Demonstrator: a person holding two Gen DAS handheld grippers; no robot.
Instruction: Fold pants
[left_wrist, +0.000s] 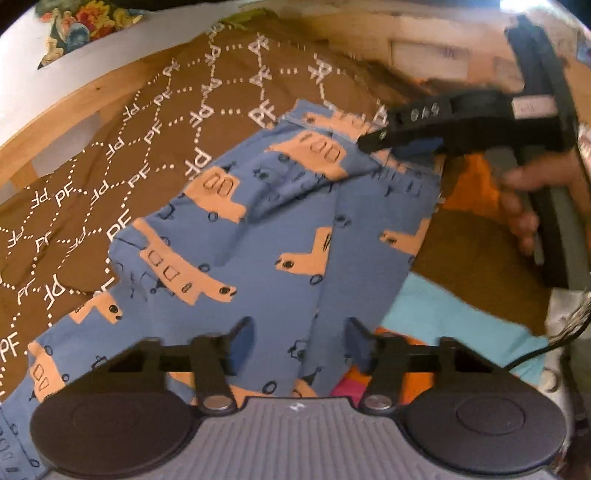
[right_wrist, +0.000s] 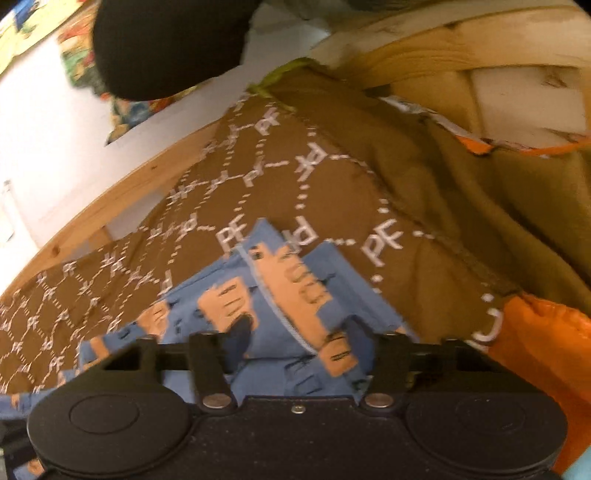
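Note:
Blue pants (left_wrist: 266, 236) printed with peach trucks lie on a brown bedspread (left_wrist: 110, 155) with white "PF" lettering. My left gripper (left_wrist: 299, 343) is open just above the pants' near end, holding nothing. My right gripper (right_wrist: 299, 328) is open over the pants' far end (right_wrist: 280, 295), where the cloth is bunched and doubled between the fingers. In the left wrist view the right gripper (left_wrist: 373, 142) reaches in from the right, its tip at the pants' far edge, held by a hand (left_wrist: 524, 195).
A wooden bed frame (left_wrist: 74, 96) and a white wall (right_wrist: 55, 122) run along the far left. Orange (right_wrist: 535, 354) and light blue (left_wrist: 454, 321) cloth lie to the right of the pants. A cable (left_wrist: 535, 354) hangs at the right.

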